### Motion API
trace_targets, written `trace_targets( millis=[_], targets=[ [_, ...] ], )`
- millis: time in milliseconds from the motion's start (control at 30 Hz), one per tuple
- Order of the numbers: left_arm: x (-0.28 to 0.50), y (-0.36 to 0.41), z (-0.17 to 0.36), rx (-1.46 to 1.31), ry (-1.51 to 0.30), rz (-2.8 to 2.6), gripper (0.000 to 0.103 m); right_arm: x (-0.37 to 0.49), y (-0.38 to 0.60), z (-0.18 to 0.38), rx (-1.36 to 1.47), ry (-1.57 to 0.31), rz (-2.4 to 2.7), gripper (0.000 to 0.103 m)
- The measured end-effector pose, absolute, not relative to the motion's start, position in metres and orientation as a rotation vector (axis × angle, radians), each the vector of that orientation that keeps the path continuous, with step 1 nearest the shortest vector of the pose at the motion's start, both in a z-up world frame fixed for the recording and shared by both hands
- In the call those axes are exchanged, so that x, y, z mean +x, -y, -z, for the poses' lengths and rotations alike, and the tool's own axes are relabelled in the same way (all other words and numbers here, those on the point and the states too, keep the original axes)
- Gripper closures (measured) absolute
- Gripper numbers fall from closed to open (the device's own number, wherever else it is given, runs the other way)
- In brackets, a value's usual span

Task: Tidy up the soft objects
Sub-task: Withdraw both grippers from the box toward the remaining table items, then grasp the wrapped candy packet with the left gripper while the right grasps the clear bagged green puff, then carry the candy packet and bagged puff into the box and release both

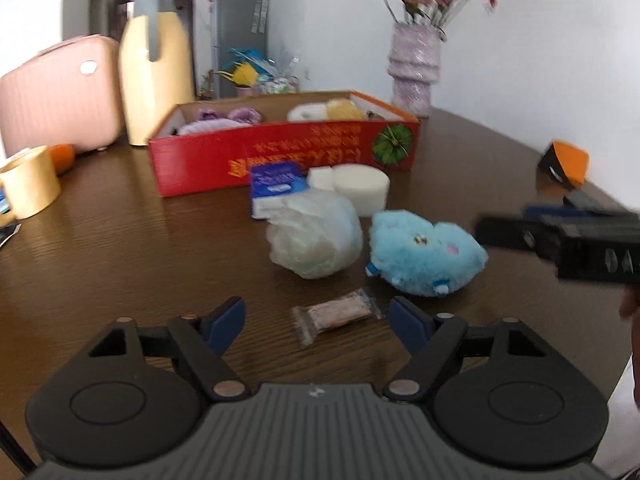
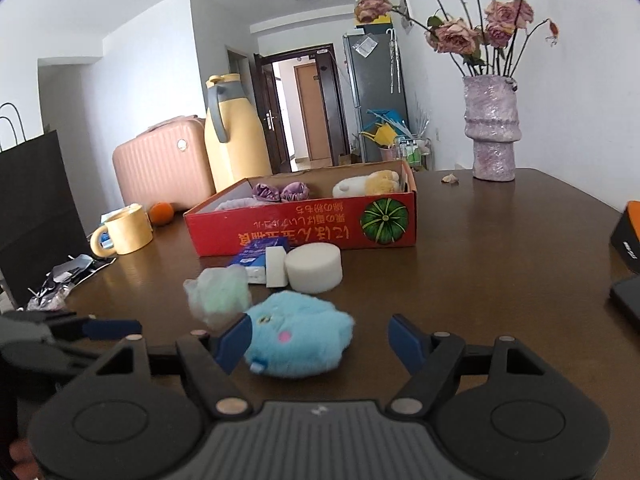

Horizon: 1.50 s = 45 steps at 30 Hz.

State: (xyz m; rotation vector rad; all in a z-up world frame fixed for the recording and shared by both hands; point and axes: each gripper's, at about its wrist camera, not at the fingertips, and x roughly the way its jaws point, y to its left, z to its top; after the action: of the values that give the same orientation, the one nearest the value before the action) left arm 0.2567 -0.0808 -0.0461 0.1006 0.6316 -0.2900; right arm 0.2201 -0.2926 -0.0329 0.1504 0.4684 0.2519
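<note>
Left gripper (image 1: pixel 318 322) open, empty, a wrapped snack (image 1: pixel 335 315) on the table (image 1: pixel 120 248) between its pads. Right gripper (image 2: pixel 320 342) open too, blue plush (image 2: pixel 298 338) lying between the jaws, not pinched. Beyond: bagged bundle (image 1: pixel 316 236), white sponge (image 2: pixel 314 267), tissue pack (image 1: pixel 276 188), then red box (image 2: pixel 304 222) with soft toys inside

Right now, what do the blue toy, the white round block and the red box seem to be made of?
Blue toy: plush fabric, long fuzzy pile.
White round block: probably foam or sponge; matte, soft-edged.
Red box: cardboard, glossy red print outside, plain brown inside.
</note>
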Motion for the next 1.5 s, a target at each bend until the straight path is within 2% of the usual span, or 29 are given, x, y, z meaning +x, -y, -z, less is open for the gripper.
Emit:
trace_targets(
  millis=[33, 133, 167, 200, 367, 600, 633, 667, 700, 867, 1300, 1500],
  targets=[
    [0.259, 0.083, 0.048, 0.106, -0.634, 0.296, 0.028, 0.227, 0.292, 0.033, 0.151, -0.472, -0.253, 0.028],
    [0.267, 0.083, 0.053, 0.096, -0.653, 0.315, 0.041, 0.242, 0.29, 0.034, 0.158, -0.479, -0.263, 0.028],
    [0.27, 0.082, 0.054, 0.092, -0.662, 0.32, 0.053, 0.247, 0.288, 0.035, 0.156, -0.481, -0.271, 0.028],
    [0.271, 0.082, 0.055, 0.094, -0.662, 0.322, 0.06, 0.25, 0.286, 0.035, 0.151, -0.481, -0.279, 0.028],
    [0.265, 0.077, 0.053, 0.1, -0.628, 0.343, 0.074, 0.268, 0.266, 0.03, 0.118, -0.472, -0.338, 0.028],
    [0.242, 0.034, 0.046, 0.065, -0.627, 0.229, 0.075, 0.304, 0.206, 0.032, 0.035, -0.499, -0.474, 0.032],
    [0.24, 0.027, 0.044, 0.057, -0.623, 0.206, 0.075, 0.308, 0.197, 0.034, 0.025, -0.512, -0.477, 0.037],
    [0.237, 0.02, 0.041, 0.051, -0.617, 0.183, 0.075, 0.313, 0.189, 0.036, 0.011, -0.528, -0.471, 0.049],
    [0.234, 0.015, 0.038, 0.046, -0.608, 0.164, 0.075, 0.316, 0.182, 0.038, -0.002, -0.536, -0.462, 0.056],
    [0.221, -0.001, 0.024, 0.011, -0.579, 0.134, 0.075, 0.309, 0.178, 0.042, 0.032, -0.557, -0.454, 0.065],
    [0.2, 0.037, -0.005, -0.002, -0.498, 0.339, 0.075, 0.193, 0.252, 0.003, 0.124, -0.463, -0.31, 0.066],
    [0.291, 0.041, -0.054, -0.022, -0.473, 0.396, 0.075, 0.211, 0.268, -0.015, 0.139, -0.432, -0.344, 0.067]
  ],
)
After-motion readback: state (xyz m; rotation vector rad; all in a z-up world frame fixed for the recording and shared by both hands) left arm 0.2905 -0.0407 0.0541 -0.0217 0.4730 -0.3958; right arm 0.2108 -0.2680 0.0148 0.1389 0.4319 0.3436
